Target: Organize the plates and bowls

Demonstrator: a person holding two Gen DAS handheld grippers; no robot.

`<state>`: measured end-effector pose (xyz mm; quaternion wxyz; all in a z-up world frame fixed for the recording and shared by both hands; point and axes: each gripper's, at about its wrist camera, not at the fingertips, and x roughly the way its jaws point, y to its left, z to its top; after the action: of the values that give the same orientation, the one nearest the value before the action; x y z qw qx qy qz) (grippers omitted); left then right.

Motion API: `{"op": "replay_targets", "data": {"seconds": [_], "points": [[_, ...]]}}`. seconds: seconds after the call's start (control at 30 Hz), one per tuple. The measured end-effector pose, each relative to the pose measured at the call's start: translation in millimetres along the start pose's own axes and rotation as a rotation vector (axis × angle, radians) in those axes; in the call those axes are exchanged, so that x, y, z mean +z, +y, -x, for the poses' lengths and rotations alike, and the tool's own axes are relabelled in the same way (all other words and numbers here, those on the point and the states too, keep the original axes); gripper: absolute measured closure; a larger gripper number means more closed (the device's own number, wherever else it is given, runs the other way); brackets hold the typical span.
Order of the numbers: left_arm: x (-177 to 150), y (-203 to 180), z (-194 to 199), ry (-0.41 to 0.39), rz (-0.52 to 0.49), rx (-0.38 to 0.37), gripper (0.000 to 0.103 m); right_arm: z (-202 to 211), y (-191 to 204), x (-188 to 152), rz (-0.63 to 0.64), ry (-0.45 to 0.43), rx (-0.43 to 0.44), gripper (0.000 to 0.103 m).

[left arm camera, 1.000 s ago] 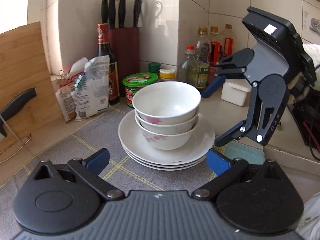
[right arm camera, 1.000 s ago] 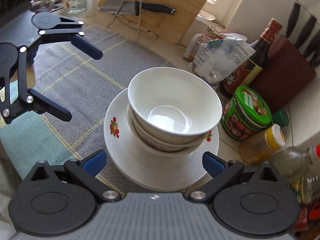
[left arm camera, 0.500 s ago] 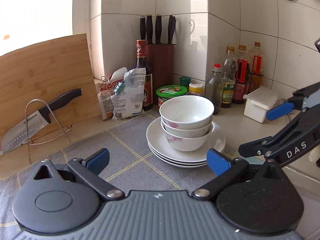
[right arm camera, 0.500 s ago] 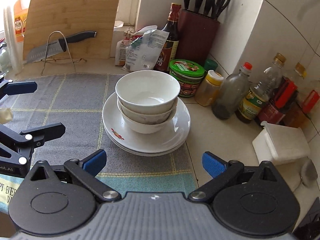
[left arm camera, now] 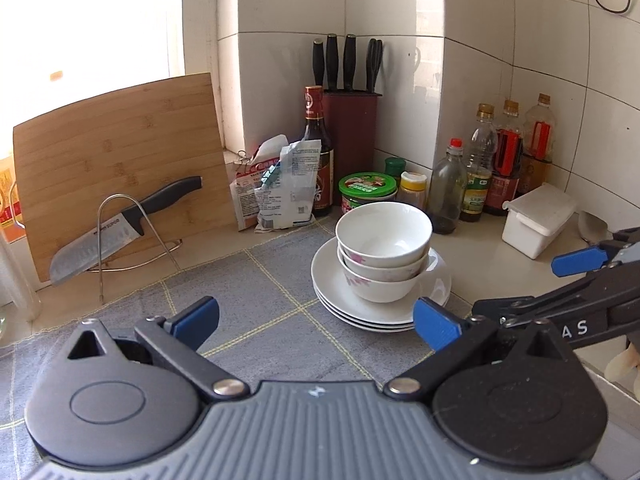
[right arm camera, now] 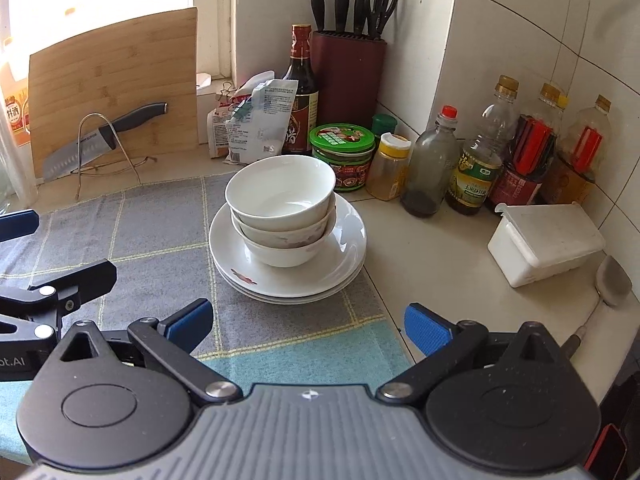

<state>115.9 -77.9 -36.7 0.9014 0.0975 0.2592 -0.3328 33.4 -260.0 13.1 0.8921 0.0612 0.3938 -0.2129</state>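
Now both hand-held grippers (left (left arm camera: 316, 318), right (right arm camera: 306, 326), spread wide, empty) sit farther from the bowls (right arm camera: 280, 208).

**Bowls nested on stacked plates at the mat's edge**

Three white bowls (left arm camera: 382, 256) sit nested one inside another, upright, mouths open upward. The top bowl (right arm camera: 280, 196) is plain white and empty, its glazed inside catching light. The two beneath it carry a faint pink floral print on their outer walls. The nest rests near the middle of a stack of plates (left arm camera: 436, 292), three rims showing, white and shallow, lying flat. The uppermost plate (right arm camera: 344, 256) has a small red flower motif on its near rim. The stack stands on the grey checked mat (right arm camera: 160, 240), at its far right edge, beside the bare counter (right arm camera: 432, 264).
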Motion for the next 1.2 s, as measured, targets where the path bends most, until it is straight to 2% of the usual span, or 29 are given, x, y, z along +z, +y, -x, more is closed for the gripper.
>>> {"op": "replay_targets", "data": {"seconds": [0.17, 1.2], "points": [[2.6, 0.8, 2.1, 0.017, 0.013, 0.024, 0.001, 3.1, 0.1, 1.6, -0.025, -0.005, 0.000, 0.000], [11.5, 0.6, 7.4, 0.015, 0.014, 0.041, 0.001, 10.8, -1.6, 8.3, -0.040, -0.035, -0.014, 0.000]]}}
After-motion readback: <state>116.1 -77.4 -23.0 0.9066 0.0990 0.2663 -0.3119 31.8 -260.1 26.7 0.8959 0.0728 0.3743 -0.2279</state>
